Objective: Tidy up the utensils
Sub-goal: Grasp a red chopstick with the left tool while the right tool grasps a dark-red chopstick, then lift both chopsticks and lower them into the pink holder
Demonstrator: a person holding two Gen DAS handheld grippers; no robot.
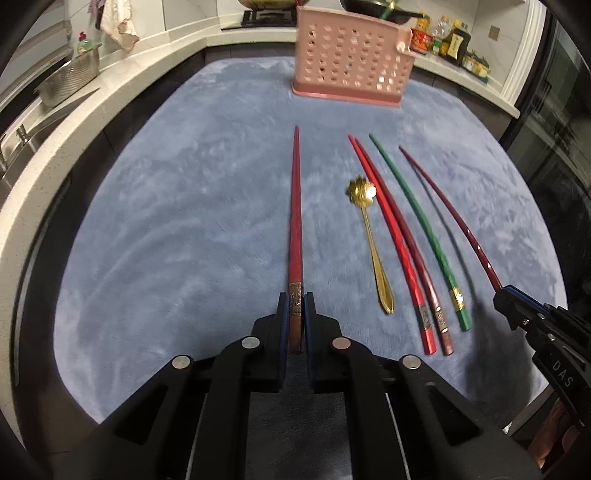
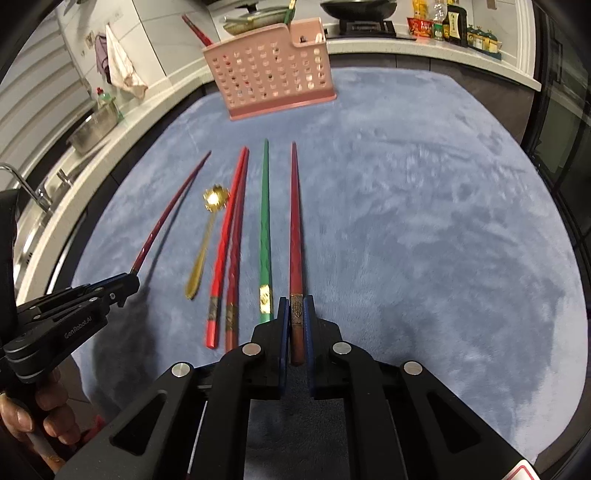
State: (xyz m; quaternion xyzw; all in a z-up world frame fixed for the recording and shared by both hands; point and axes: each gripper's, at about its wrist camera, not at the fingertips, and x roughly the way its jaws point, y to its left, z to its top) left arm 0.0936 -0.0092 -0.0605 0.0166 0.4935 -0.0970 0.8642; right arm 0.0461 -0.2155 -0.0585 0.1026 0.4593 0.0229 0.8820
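Observation:
My left gripper (image 1: 294,314) is shut on the butt end of a dark red chopstick (image 1: 295,221), held above the blue cloth; it shows at the left in the right wrist view (image 2: 127,282). My right gripper (image 2: 296,317) is shut on another dark red chopstick (image 2: 294,229), seen at the right in the left wrist view (image 1: 504,293). On the cloth between them lie a gold spoon (image 1: 373,243), a red chopstick (image 1: 391,236), a maroon chopstick (image 1: 413,243) and a green chopstick (image 1: 417,229). A pink perforated utensil holder (image 1: 351,55) stands beyond, with chopsticks in it (image 2: 197,29).
The blue cloth (image 1: 166,221) covers the table. A white counter (image 1: 74,122) with a steel colander (image 1: 70,77) and sink runs along the left. A stove with pans and bottles (image 2: 454,22) lines the back.

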